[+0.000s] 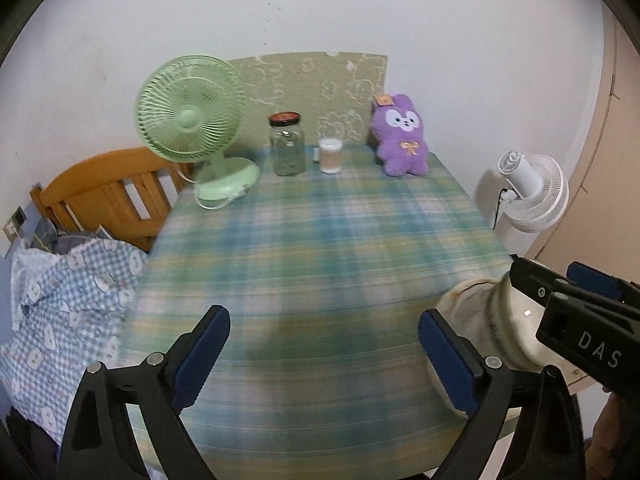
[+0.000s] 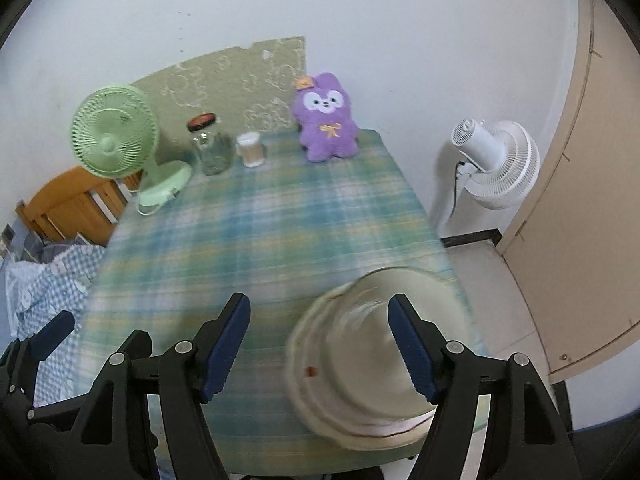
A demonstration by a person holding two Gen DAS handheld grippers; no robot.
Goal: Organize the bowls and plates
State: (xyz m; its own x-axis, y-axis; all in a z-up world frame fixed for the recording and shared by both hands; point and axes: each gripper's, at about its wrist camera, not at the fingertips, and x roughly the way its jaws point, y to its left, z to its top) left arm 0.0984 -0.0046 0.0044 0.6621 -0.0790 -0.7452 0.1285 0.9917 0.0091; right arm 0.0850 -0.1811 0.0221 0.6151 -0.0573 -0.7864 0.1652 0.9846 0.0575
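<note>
A stack of cream plates (image 2: 320,392) with a cream bowl (image 2: 368,344) sitting upturned on top stands at the near right corner of the plaid table (image 2: 256,232). In the left wrist view the stack (image 1: 472,312) shows at the right, partly hidden. My right gripper (image 2: 320,350) is open above the table, its right finger over the bowl, nothing between the pads. It also shows in the left wrist view (image 1: 560,292) over the stack. My left gripper (image 1: 324,356) is open and empty above the near table middle, left of the stack.
At the table's far end stand a green desk fan (image 1: 192,120), a glass jar (image 1: 287,144), a small cup (image 1: 330,155) and a purple plush toy (image 1: 400,136). A wooden chair (image 1: 108,196) and checked cloth (image 1: 68,300) lie left. A white floor fan (image 2: 496,160) stands right.
</note>
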